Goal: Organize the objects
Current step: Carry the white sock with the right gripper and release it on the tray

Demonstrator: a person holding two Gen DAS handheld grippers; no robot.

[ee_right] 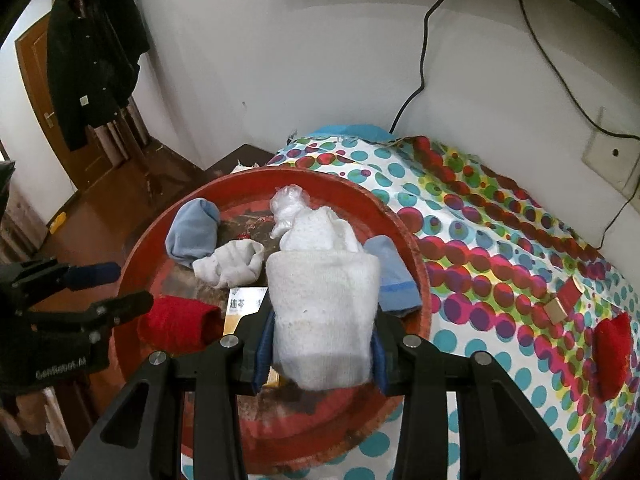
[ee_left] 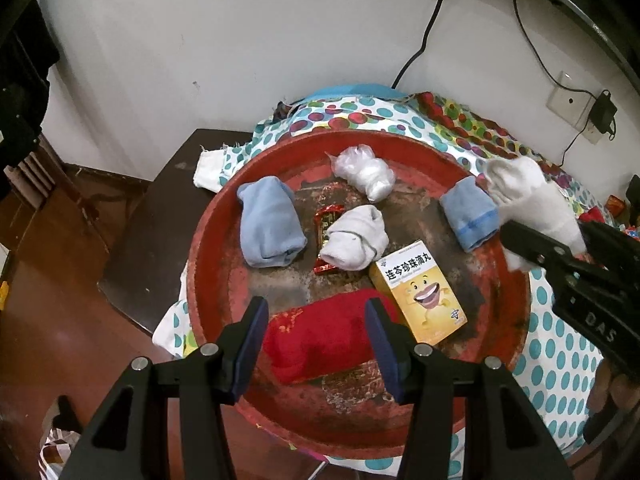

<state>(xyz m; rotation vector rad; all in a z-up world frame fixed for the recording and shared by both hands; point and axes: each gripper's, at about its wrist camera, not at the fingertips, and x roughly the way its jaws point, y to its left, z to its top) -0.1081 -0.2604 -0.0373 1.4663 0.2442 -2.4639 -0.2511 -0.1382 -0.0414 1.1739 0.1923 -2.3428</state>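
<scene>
A big round red tray (ee_left: 208,240) is set on a bench covered by a spotted cloth (ee_right: 500,240). Many small things are kept in the tray.

A rolled white sock (ee_right: 320,312) is held up over the tray by the right tongs (ee_right: 320,360). The blue pads (ee_right: 262,356) are pressed tight on both sides of the sock. In the left wrist view, the same sock (ee_left: 532,204) is seen at the right side, raised above the tray's rim, with the right tongs (ee_left: 560,248) clenched on it.

The left tongs (ee_left: 316,344) are spread apart, and nothing is gripped by them. A red sock roll (ee_left: 320,340) is seen between the two fingers, lying at the near side of the tray. Whether it is touched by the pads cannot be told.

Just beside the red roll, a yellow box (ee_left: 424,292) with a smiling face is laid flat. Behind it, a second white sock (ee_left: 356,244) is found in the middle of the tray, with a red candy wrapper (ee_left: 326,216) partly tucked under it. A light blue sock (ee_left: 268,228) is placed at the left, and another blue sock (ee_left: 470,216) is placed near the right rim. A clear plastic bag (ee_left: 364,172) is bunched at the far side.

A red pouch (ee_right: 612,344) is left on the cloth, well apart from the tray.
</scene>
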